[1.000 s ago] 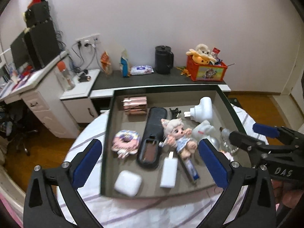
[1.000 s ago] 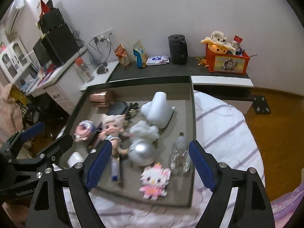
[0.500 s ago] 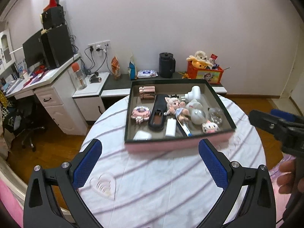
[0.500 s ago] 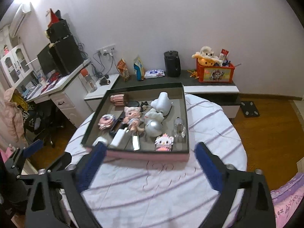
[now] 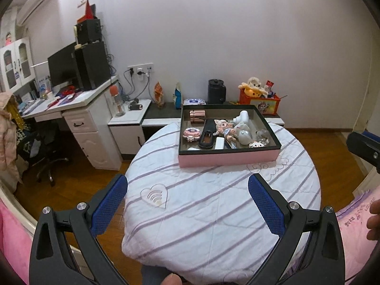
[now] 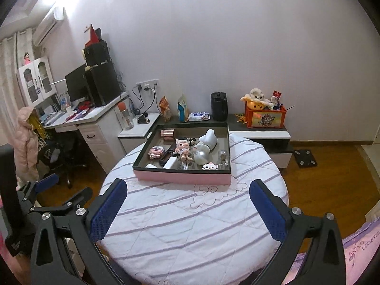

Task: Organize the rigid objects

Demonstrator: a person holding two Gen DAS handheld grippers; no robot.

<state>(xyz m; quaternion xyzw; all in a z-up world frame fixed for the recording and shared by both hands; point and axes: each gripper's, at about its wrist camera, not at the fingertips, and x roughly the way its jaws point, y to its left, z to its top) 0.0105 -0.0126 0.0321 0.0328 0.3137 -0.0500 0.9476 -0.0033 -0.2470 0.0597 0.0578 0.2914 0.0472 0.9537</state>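
The round tabletop (image 5: 220, 204), under a white cloth with lilac stripes, has a broad bare stretch on its near half, and wooden floor lies open to either side of it. At the far edge sits the pink-sided tray (image 6: 182, 178) with a dark rim, its back almost over the rim of the tabletop. Inside it lie the sorted things: a doll (image 6: 182, 148), a silver ball (image 6: 200, 156), a clear small bottle (image 6: 223, 157), a pink cat figure (image 6: 210, 166), a black case (image 5: 207, 135) and a rose-gold box (image 5: 197, 116).

Stitched lettering on the lilac bedding (image 6: 361, 247) at lower right is too bent to read surely.

The left gripper (image 5: 187, 199) hangs over the near tabletop, tilted down, its blue-padded fingers (image 5: 109, 204) spread wide with nothing between them. The right gripper (image 6: 187, 201) is posed alike; its fingers (image 6: 267, 210) have just been opening and stand wide, empty. A hand (image 5: 374, 218) shows at the right edge of the left view.
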